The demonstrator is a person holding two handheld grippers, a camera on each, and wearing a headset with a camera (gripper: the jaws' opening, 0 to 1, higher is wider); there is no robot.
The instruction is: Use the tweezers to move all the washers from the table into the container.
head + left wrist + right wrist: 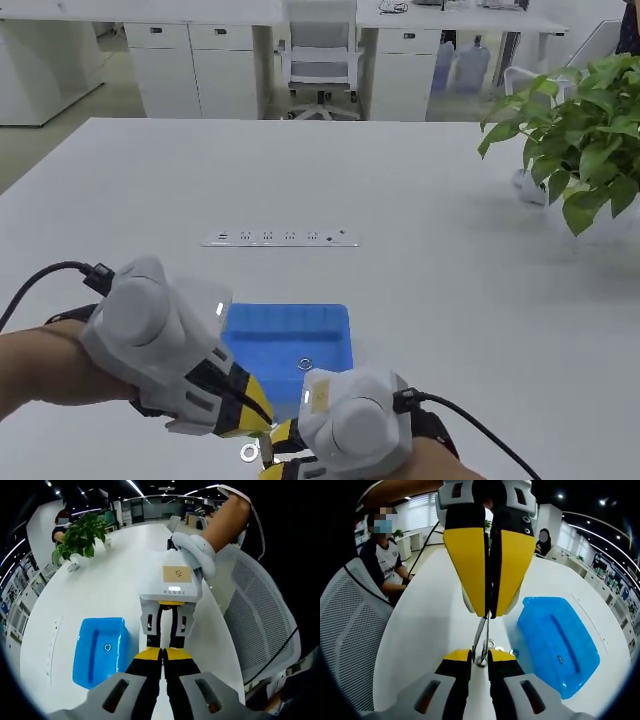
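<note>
Left tool (489,614), upper ctr of right gripper view: yellow tips together, clamped on thin metal tweezers (484,632) that run down-frame from them. Right tool (480,656), bottom ctr of same view: tips nearly together w/ tweezer points in the narrow gap; can't tell if they press on them. Small silver ring washer (248,452) lies on the white surface (420,300) at bottom edge of head view, just left of the right tool's tips, outside the shallow blue plastic container (255,335). Container sits lower ctr in head view, just above both tools. 2nd silver washer (304,365) lies inside it, toward its lower right. Farther up-frame: flat white power strip (280,238), mid-frame; green leafy plant (580,130), upper right.
</note>
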